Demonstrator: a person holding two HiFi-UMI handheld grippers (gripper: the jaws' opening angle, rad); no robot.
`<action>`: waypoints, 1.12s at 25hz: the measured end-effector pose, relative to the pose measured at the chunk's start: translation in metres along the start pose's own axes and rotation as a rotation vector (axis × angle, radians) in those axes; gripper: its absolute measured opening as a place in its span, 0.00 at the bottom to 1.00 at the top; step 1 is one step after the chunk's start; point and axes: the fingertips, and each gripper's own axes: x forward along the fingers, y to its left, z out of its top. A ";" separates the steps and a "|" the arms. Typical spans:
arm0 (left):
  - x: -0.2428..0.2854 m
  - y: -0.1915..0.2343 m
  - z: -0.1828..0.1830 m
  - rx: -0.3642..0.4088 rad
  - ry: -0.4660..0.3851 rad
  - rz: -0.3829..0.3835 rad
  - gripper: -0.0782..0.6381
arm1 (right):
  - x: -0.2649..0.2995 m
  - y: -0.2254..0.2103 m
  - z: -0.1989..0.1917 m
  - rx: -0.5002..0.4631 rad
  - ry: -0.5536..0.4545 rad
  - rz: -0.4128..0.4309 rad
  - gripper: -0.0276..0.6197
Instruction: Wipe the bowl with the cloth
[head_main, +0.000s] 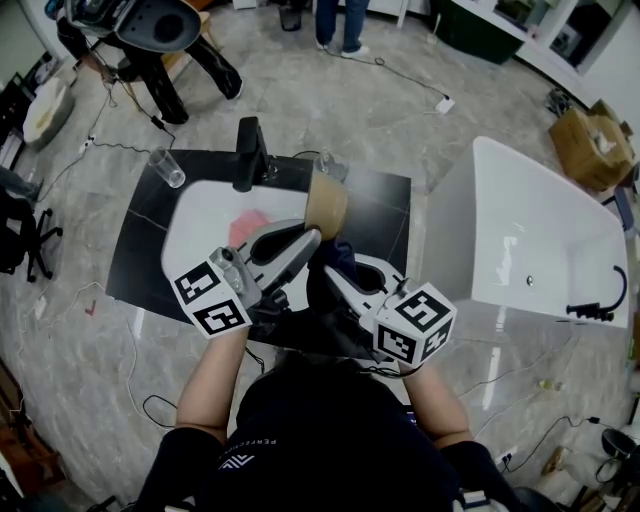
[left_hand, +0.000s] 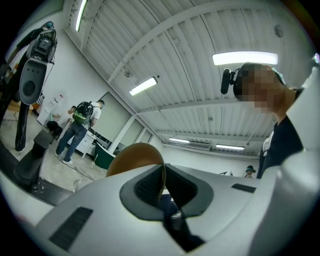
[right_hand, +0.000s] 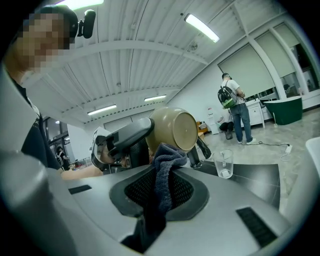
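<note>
A tan bowl (head_main: 326, 205) is held on edge above the white sink (head_main: 190, 235). My left gripper (head_main: 312, 240) is shut on its rim, and in the left gripper view that rim (left_hand: 135, 157) stands thin between the dark pads. My right gripper (head_main: 331, 277) is shut on a dark blue-grey cloth (head_main: 336, 260), close under the bowl. In the right gripper view the cloth (right_hand: 165, 170) bunches up out of the jaws and its top lies against the bowl (right_hand: 175, 130), whose underside faces the camera. The left gripper (right_hand: 127, 137) shows just left of the bowl.
The sink sits in a black countertop (head_main: 385, 205) with a black faucet (head_main: 248, 155) at the back. A pink thing (head_main: 247, 225) lies in the basin. Clear glasses stand at the back left (head_main: 167, 167) and behind the bowl (right_hand: 223, 163). A white bathtub (head_main: 540, 235) is at right; people stand farther off.
</note>
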 end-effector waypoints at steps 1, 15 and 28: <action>0.000 0.001 -0.001 0.004 0.003 0.010 0.13 | 0.000 0.002 0.000 -0.002 0.002 0.004 0.14; -0.008 0.016 -0.016 0.048 0.045 0.126 0.13 | 0.000 0.012 0.008 0.008 -0.016 0.031 0.14; -0.024 0.034 -0.032 0.050 0.111 0.211 0.13 | -0.011 0.005 0.024 0.009 -0.071 0.007 0.14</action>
